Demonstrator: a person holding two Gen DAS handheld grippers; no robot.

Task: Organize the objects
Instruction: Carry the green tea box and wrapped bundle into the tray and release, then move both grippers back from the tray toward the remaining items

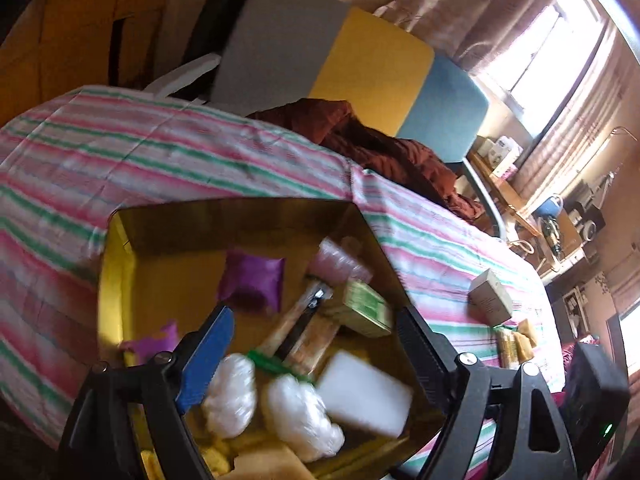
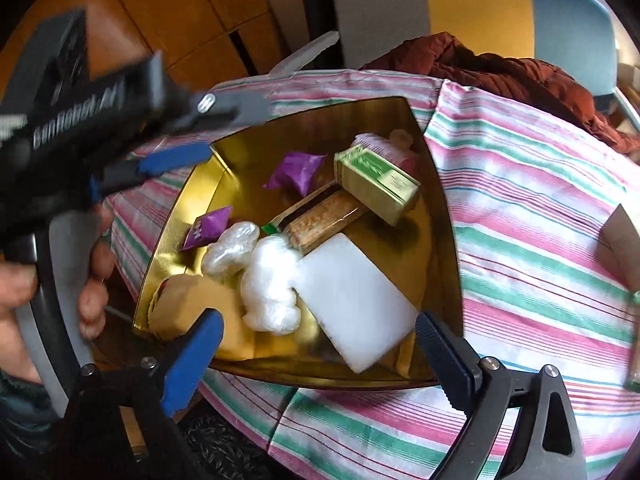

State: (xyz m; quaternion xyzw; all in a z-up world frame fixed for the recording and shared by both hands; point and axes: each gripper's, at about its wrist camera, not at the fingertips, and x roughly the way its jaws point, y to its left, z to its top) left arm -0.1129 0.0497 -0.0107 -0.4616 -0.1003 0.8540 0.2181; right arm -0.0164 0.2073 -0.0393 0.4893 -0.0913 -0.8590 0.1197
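Observation:
A gold tray [image 1: 120, 280] [image 2: 444, 216] sits on the striped cloth and holds several items. Among them are a white block [image 1: 366, 392] [image 2: 356, 300], two white wrapped bundles [image 2: 270, 288], purple sachets [image 1: 252, 280] [image 2: 296, 170], a green-gold box [image 1: 364, 306] [image 2: 376, 184] and biscuit packs [image 2: 320, 220]. My left gripper [image 1: 315, 314] hangs open over the tray's near end, touching nothing. It also shows from the side as the left gripper [image 2: 239, 131], held by a hand [image 2: 94, 264]. My right gripper [image 2: 318, 318] stands open above the white block, nothing between its pads.
On the cloth beside the tray lie a small tan box [image 1: 490, 300] and more biscuit packs [image 1: 516, 342]. A rust-brown garment [image 1: 384, 144] is heaped at the table's far edge, in front of grey, yellow and blue chairs. A cluttered desk [image 1: 520, 208] stands to the right.

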